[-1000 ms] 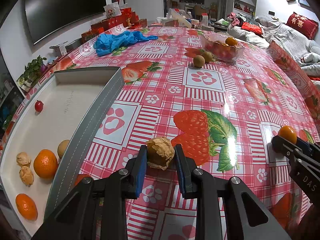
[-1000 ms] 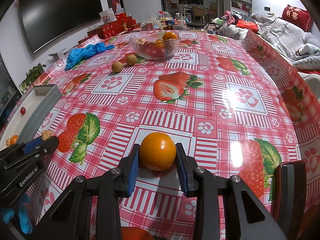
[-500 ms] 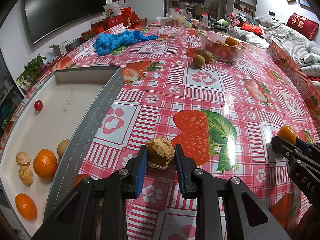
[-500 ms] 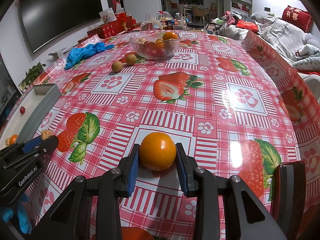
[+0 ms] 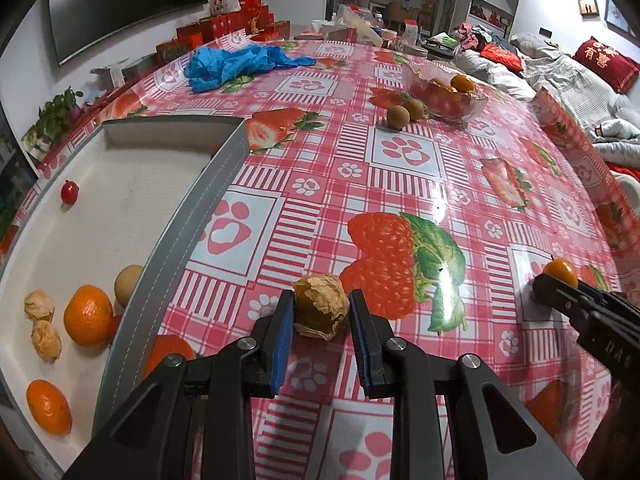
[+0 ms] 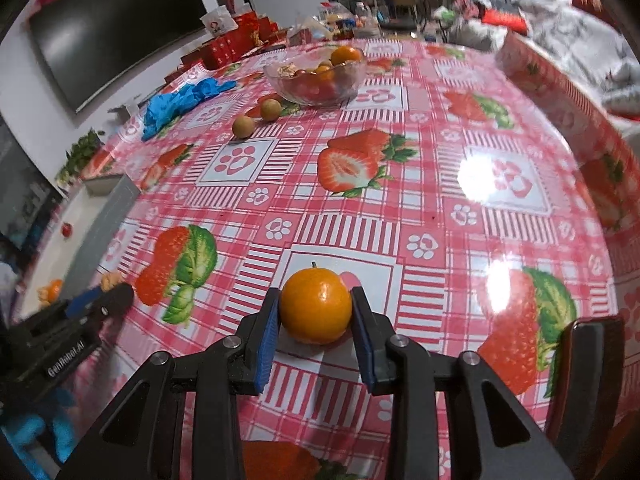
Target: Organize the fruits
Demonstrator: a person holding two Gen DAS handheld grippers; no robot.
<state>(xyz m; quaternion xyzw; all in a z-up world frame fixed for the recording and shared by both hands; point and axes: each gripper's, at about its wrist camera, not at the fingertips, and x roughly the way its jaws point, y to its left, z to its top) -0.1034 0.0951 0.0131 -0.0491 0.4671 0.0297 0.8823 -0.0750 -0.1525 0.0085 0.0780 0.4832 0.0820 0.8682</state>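
Note:
My left gripper [image 5: 320,314] is shut on a papery husked physalis [image 5: 320,306], held just above the tablecloth beside the grey tray [image 5: 192,216]. The tray holds tangerines [image 5: 87,321], husked physalis [image 5: 45,340], a brown longan [image 5: 127,283] and a small red fruit [image 5: 69,192]. My right gripper [image 6: 314,316] is shut on a small orange [image 6: 315,308], low over the table; it also shows in the left wrist view [image 5: 560,274].
A glass bowl [image 6: 316,78] of mixed fruit stands far back, with two brown longans [image 6: 256,118] beside it. Blue gloves [image 5: 240,62] lie at the back left. Another orange [image 5: 168,354] lies by the tray wall. The table edge drops off at right.
The right wrist view has swung and tilted, with the orange still held. The left gripper and its physalis have hardly moved.

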